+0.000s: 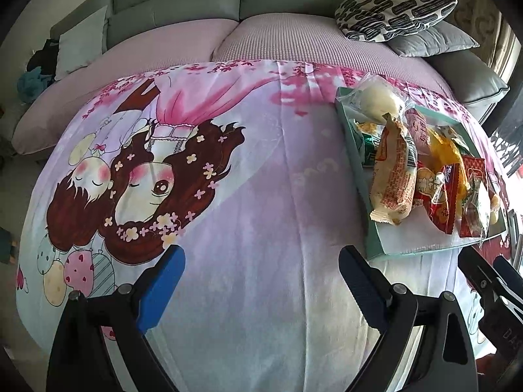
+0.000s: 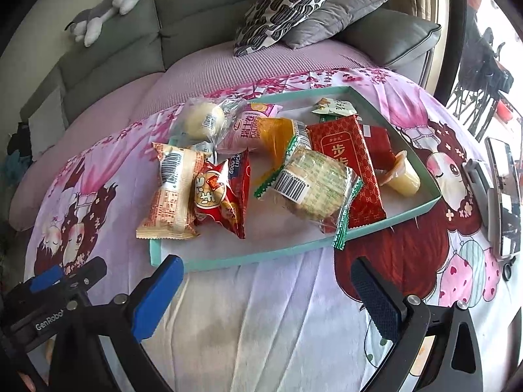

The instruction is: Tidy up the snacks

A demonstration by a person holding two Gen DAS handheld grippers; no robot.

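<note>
The left claw (image 1: 261, 285) stands wide apart, both blue-padded fingers (image 1: 161, 289) splayed and tilted downward, nothing between them; just off its right side the black frame of the right claw (image 1: 490, 285) shows. The right claw (image 2: 266, 297) is likewise spread wide and pitched down, its pads bare and touching nothing; beside its left finger (image 2: 157, 297) sits the left claw's tip (image 2: 70, 277).

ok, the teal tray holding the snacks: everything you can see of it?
The teal tray is a shallow rectangular box with low walls and a pale floor, looks like cardboard. It lies flat on the cartoon-print cloth, in front of both open grippers. Wrapped snacks pile inside; the beige packet overhangs its left wall. Nothing grips it.
</note>
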